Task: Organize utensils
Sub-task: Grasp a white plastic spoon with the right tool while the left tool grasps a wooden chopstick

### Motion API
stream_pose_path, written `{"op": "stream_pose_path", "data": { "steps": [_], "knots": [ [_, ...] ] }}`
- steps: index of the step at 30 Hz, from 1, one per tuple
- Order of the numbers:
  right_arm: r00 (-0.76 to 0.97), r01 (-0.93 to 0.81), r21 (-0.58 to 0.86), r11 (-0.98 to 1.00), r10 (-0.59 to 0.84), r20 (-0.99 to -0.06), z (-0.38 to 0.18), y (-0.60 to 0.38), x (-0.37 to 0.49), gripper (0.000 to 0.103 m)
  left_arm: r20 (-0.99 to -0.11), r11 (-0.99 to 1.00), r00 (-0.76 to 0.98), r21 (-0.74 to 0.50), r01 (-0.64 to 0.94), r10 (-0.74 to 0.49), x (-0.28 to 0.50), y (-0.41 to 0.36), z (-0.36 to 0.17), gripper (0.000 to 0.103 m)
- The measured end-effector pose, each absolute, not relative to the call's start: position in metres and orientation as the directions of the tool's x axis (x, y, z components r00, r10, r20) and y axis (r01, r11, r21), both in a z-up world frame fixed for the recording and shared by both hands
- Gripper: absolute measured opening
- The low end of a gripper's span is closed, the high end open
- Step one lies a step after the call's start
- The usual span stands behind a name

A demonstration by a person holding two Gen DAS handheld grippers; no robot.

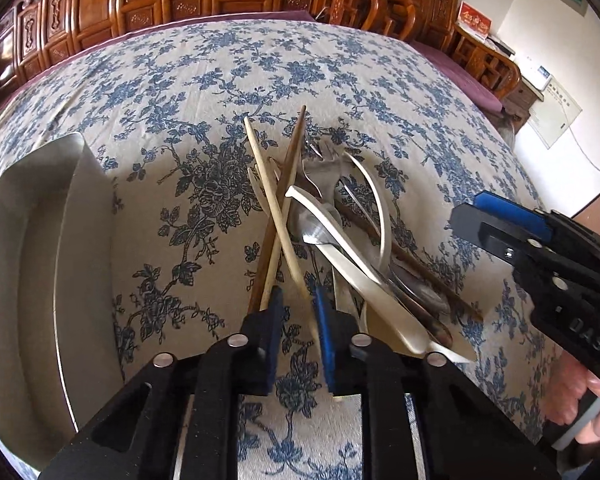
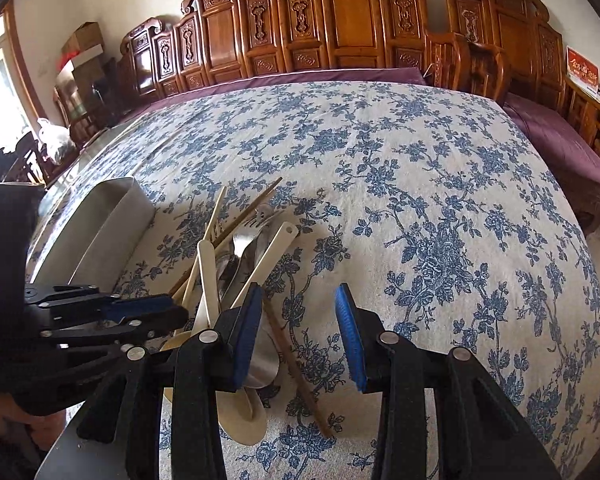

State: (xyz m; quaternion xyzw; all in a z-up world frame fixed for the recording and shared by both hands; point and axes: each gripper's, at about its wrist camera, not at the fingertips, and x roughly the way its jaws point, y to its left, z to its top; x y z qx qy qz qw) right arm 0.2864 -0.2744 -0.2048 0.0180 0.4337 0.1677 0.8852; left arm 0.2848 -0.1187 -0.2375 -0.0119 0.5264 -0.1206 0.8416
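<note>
A pile of utensils (image 1: 332,216) lies on the blue-flowered tablecloth: wooden chopsticks (image 1: 288,184), cream plastic spoons (image 1: 364,280), metal forks (image 1: 324,168) and metal spoons. My left gripper (image 1: 298,312) is open, low over the near end of the pile, with a light chopstick end between its jaws. My right gripper (image 2: 300,328) is open just right of the pile (image 2: 240,264), with a brown chopstick (image 2: 296,364) lying between its jaws. Each gripper shows in the other's view: the right one (image 1: 500,232), the left one (image 2: 140,312).
A metal tray (image 1: 40,272) sits left of the pile; it also shows in the right wrist view (image 2: 100,224). The tablecloth (image 2: 440,200) spreads far to the right and back. Carved wooden furniture (image 2: 340,20) and purple cushions line the far edge.
</note>
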Motion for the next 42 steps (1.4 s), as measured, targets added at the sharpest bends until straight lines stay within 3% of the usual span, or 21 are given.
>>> {"op": "stream_pose_path", "data": {
  "steps": [5,9,26,42],
  "knots": [
    [0.571,-0.284,0.189,0.94,0.324,-0.754,-0.201,-0.275,0.285,0.041,-0.889,0.974,0.416,-0.12,0.191,-0.192,0.29,-0.124,-0.24,0.014],
    [0.571,-0.281,0.195,0.94,0.327,-0.753,-0.201,-0.276,0.286,0.041,-0.89,0.975,0.416,-0.117,0.19,-0.187,0.29,-0.123,-0.238,0.005],
    [0.52,-0.363,0.247,0.898,0.416,-0.746,-0.205,-0.246,0.284,0.036,-0.833,0.96,0.492,-0.158,0.23,-0.255,0.259,-0.078,-0.192,0.004],
    [0.463,-0.406,0.175,0.897,0.367,-0.807,-0.231,-0.199,0.303,0.016,-0.801,0.942,0.519,-0.157,0.297,-0.297,0.235,-0.065,-0.189,0.004]
  ]
}}
